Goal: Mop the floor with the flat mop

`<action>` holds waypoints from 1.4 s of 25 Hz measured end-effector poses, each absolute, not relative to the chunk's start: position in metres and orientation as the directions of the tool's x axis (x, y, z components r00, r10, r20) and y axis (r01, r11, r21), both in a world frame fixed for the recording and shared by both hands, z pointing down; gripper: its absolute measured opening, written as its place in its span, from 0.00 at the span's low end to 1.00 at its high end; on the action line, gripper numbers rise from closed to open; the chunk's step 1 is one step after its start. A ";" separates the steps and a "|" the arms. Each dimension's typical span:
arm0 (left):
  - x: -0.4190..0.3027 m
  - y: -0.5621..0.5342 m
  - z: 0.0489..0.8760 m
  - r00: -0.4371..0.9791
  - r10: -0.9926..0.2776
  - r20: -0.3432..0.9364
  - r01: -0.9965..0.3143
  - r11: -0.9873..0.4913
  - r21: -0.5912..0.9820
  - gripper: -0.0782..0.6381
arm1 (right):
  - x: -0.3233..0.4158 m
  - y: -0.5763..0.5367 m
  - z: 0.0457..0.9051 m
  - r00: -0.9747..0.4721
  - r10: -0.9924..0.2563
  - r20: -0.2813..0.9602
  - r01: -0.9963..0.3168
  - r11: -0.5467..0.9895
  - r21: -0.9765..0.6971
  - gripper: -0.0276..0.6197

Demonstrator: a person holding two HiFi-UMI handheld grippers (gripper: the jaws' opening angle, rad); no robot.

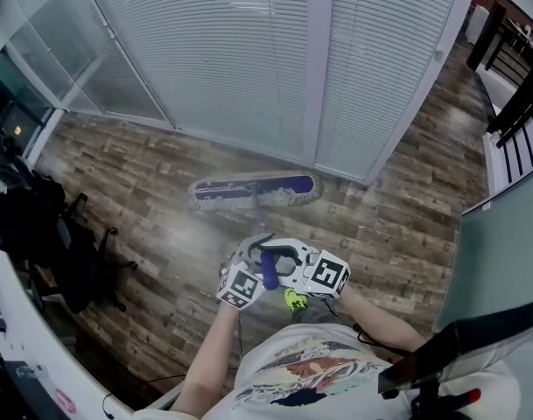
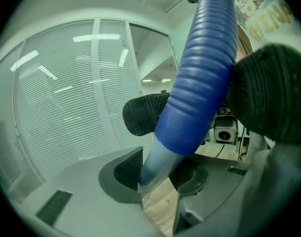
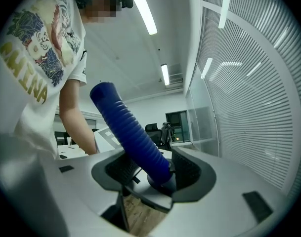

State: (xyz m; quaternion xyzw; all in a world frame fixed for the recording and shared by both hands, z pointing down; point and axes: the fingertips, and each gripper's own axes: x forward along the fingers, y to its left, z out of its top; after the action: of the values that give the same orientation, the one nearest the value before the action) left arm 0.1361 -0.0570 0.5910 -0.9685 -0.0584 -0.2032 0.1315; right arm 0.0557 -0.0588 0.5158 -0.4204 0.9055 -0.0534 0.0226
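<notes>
In the head view the flat mop head [image 1: 253, 191], purple with a grey fringe, lies flat on the wooden floor [image 1: 143, 199] just in front of the blinds. Its pole runs back to a blue ribbed handle grip [image 1: 270, 271] held between both grippers near my chest. My left gripper [image 1: 252, 268] is shut on the blue grip [image 2: 202, 78], and its black pads [image 2: 143, 113] press both sides. My right gripper [image 1: 292, 266] is shut on the same blue grip [image 3: 133, 132], closer to its end. The left gripper [image 2: 204, 105] and the right gripper [image 3: 157, 169] face each other across the pole.
A glass wall with closed white blinds [image 1: 248, 51] stands right behind the mop head. Black office chairs and bags [image 1: 38, 234] crowd the left side. A dark railing [image 1: 515, 103] and a green partition [image 1: 502, 261] bound the right.
</notes>
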 end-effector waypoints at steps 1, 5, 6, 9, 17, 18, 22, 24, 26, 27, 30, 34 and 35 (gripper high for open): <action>0.132 -0.057 0.590 0.911 0.056 0.409 0.162 -0.960 -0.229 0.26 | 0.052 -0.058 0.515 -0.649 -0.761 0.007 -0.756 0.644 -0.116 0.38; 0.109 -0.042 0.588 0.918 0.034 0.394 0.135 -0.963 -0.232 0.26 | 0.027 -0.042 0.514 -0.672 -0.740 0.022 -0.738 0.667 -0.106 0.38; 0.101 -0.036 0.589 0.920 0.031 0.391 0.132 -0.963 -0.235 0.26 | 0.019 -0.036 0.515 -0.675 -0.737 0.027 -0.735 0.670 -0.105 0.38; 0.075 -0.016 0.589 0.923 0.028 0.384 0.126 -0.964 -0.233 0.26 | -0.008 -0.015 0.515 -0.678 -0.734 0.040 -0.733 0.672 -0.105 0.38; -0.028 0.073 0.588 0.929 0.038 0.369 0.132 -0.964 -0.232 0.26 | -0.112 0.073 0.517 -0.668 -0.741 0.064 -0.743 0.662 -0.101 0.38; -0.042 0.086 0.588 0.929 0.041 0.369 0.135 -0.963 -0.233 0.26 | -0.126 0.086 0.518 -0.665 -0.745 0.061 -0.746 0.658 -0.103 0.38; -0.089 0.142 0.588 0.928 0.041 0.370 0.134 -0.964 -0.231 0.26 | -0.173 0.141 0.521 -0.670 -0.739 0.072 -0.742 0.664 -0.088 0.38; -0.112 0.170 0.585 0.928 0.038 0.370 0.129 -0.966 -0.225 0.26 | -0.196 0.169 0.517 -0.687 -0.722 0.087 -0.727 0.684 -0.060 0.38; -0.133 0.191 0.581 0.930 0.027 0.367 0.117 -0.967 -0.226 0.26 | -0.217 0.191 0.513 -0.707 -0.702 0.090 -0.707 0.705 -0.049 0.38; -0.143 0.199 0.580 0.931 0.020 0.365 0.109 -0.968 -0.227 0.26 | -0.227 0.200 0.512 -0.717 -0.691 0.093 -0.697 0.716 -0.048 0.38; -0.168 0.223 0.579 0.931 0.002 0.366 0.091 -0.970 -0.226 0.26 | -0.254 0.225 0.511 -0.742 -0.663 0.100 -0.669 0.742 -0.045 0.38; -0.187 0.254 0.576 0.922 -0.023 0.386 0.075 -0.969 -0.236 0.26 | -0.272 0.259 0.506 -0.770 -0.633 0.081 -0.638 0.768 -0.059 0.38; -0.190 0.265 0.575 0.920 -0.034 0.390 0.065 -0.969 -0.237 0.26 | -0.274 0.270 0.505 -0.778 -0.624 0.076 -0.628 0.776 -0.060 0.38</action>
State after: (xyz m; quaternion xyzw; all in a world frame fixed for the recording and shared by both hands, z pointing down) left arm -0.1895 0.2645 0.5753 -0.9720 -0.0081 -0.1996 0.1234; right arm -0.2740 0.2698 0.5051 -0.3324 0.9419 -0.0409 -0.0261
